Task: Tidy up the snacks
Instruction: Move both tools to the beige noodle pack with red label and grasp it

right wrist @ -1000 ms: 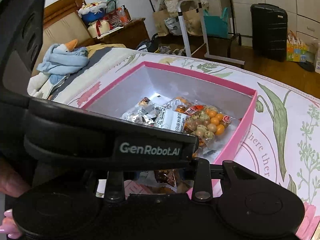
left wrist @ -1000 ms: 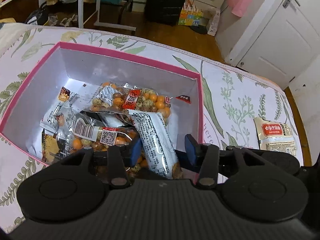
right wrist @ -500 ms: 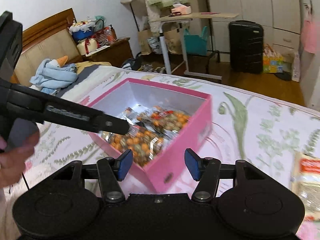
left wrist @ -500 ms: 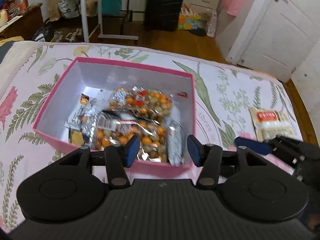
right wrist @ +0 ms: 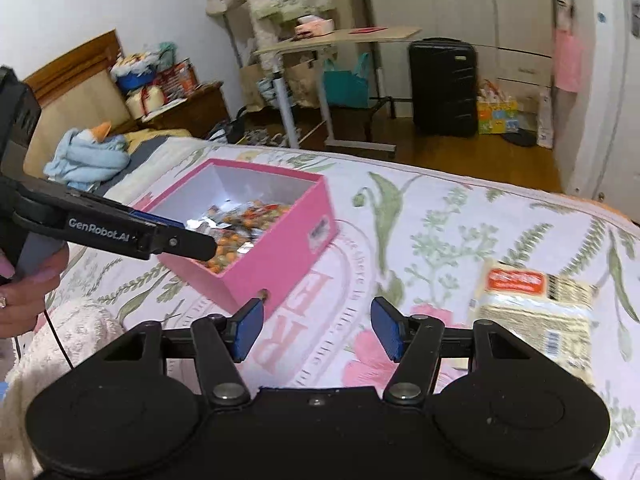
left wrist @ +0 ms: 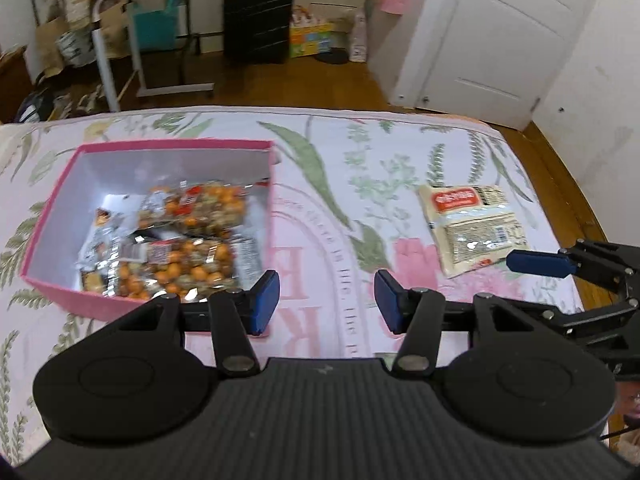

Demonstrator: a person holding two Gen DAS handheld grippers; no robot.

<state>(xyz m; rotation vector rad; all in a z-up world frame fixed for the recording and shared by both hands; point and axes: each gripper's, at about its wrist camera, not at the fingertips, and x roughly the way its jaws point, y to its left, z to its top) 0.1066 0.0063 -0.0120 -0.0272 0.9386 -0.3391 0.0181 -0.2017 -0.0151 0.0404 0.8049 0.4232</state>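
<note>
Pink box [left wrist: 148, 308] sits open on the floral bedspread [left wrist: 360, 184], holding foil snack packets [left wrist: 188, 240] of orange and green coated nuts. One more snack packet [left wrist: 470, 228] with a red label lies flat on the bedspread, well apart from the box, on its right. Left gripper [left wrist: 326, 300] — fingers spread, nothing between them, hanging over bare bedspread just right of the box. Right gripper [right wrist: 316, 330] — its jaws have just been opening; fingers now spread and empty, over the bedspread between box [right wrist: 276, 264] and loose packet [right wrist: 536, 316]. A hand [right wrist: 24, 292] grips the left gripper's handle at the left edge of the right wrist view.
</note>
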